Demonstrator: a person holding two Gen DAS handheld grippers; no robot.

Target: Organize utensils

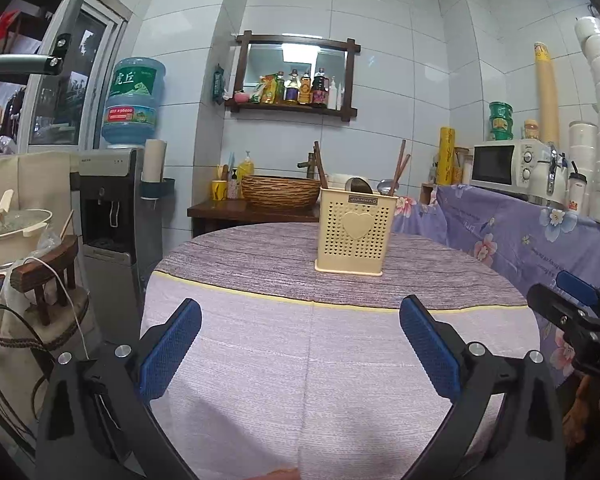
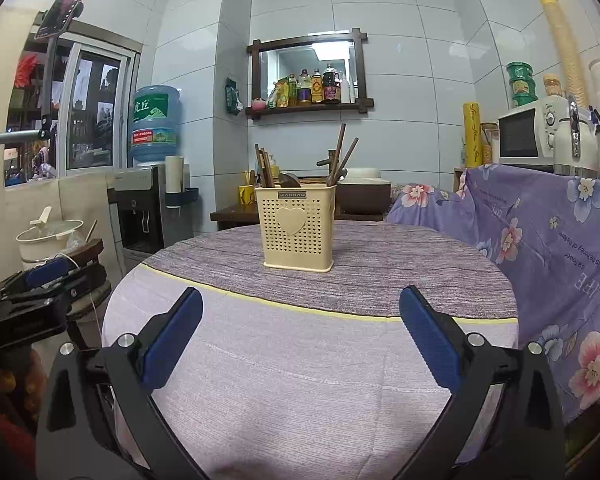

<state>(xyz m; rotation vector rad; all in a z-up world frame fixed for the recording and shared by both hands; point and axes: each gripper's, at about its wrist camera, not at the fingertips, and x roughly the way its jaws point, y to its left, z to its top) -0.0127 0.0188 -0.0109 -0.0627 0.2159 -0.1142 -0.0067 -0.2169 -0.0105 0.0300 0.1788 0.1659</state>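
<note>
A cream perforated utensil holder (image 1: 354, 232) with a heart on its front stands upright on the far part of the round table (image 1: 260, 360); it also shows in the right wrist view (image 2: 298, 226). Brown chopsticks (image 2: 342, 156) and a ladle (image 2: 289, 179) stick out of its top. My left gripper (image 1: 300, 320) is open and empty, held over the near table, well short of the holder. My right gripper (image 2: 300, 312) is open and empty too, beside the left one. Each gripper shows at the edge of the other's view.
The table has a lilac and grey cloth (image 2: 320, 380). A floral-covered counter (image 2: 540, 240) with a microwave (image 2: 528, 136) is on the right. A water dispenser (image 1: 112, 200) and a pot (image 1: 12, 236) stand on the left. A wicker basket (image 1: 280, 192) sits behind the table.
</note>
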